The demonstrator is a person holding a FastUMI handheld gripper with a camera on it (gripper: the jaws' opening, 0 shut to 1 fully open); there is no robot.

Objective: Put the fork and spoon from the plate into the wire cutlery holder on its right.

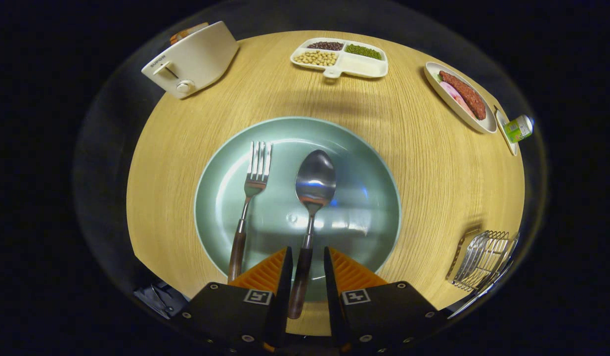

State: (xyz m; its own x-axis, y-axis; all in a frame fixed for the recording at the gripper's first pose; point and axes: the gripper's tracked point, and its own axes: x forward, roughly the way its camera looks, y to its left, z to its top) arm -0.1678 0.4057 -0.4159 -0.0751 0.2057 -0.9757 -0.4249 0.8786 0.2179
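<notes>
Gripper view: fingers straddling the spoon handle, not yet clamped.

Gripper (305,257) held with fingers apart, one either side of the dark handle of the spoon (312,198), a sliver of gap showing on each side, so likely lined up for a grasp low on the handle, clear of the bowl. Spoon and fork (250,207) lying side by side on the green plate (379,198), handles toward the fingers, heads pointing away, easy to approach from this end. Wire cutlery holder (483,259) well off to the plate's right on the wooden surface (423,163), partly cut off and distorted; inner compartments hard to make out. Toaster (194,59), divided dish (340,57) and sausage plate (460,96) far beyond. Handle end of spoon hidden between the fingers' bases.
</notes>
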